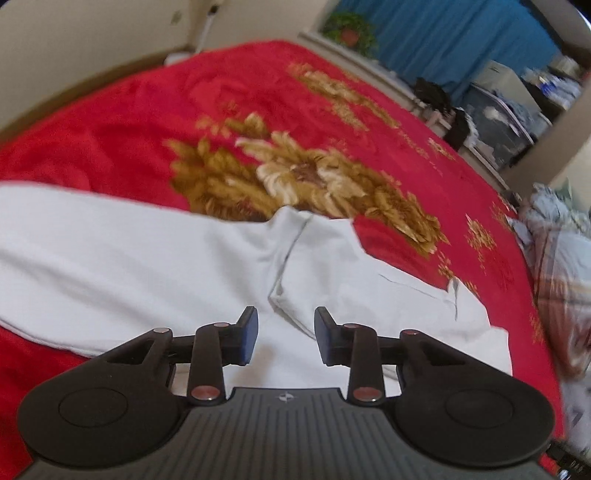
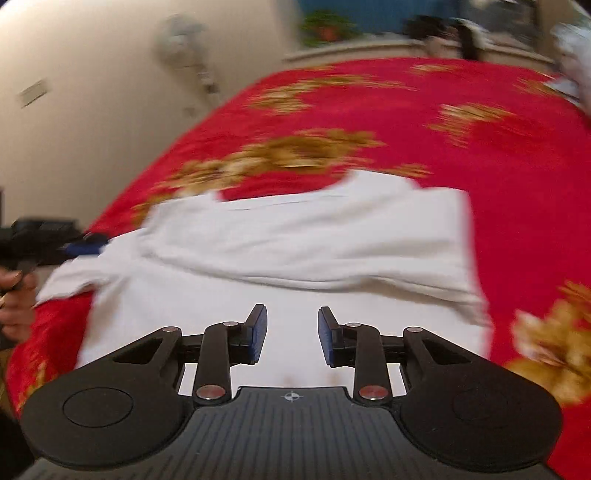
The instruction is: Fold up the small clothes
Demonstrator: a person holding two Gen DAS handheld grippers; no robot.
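Observation:
A white garment [image 1: 155,258] lies partly folded on a red bedspread with gold flowers [image 1: 147,110]. My left gripper [image 1: 284,338] is open and empty, just above the garment's near part, beside a folded seam edge. In the right wrist view the same white garment [image 2: 303,240] lies across the bed with a fold running left to right. My right gripper [image 2: 292,336] is open and empty over its near edge. The left gripper also shows in the right wrist view [image 2: 79,248] at the garment's left end, with the person's hand behind it.
A pile of plaid and pale clothes [image 1: 557,266] lies at the bed's right edge. A low wall with a potted plant [image 1: 349,31], a blue curtain and clutter stands beyond the bed's far side. A cream wall lies to the left.

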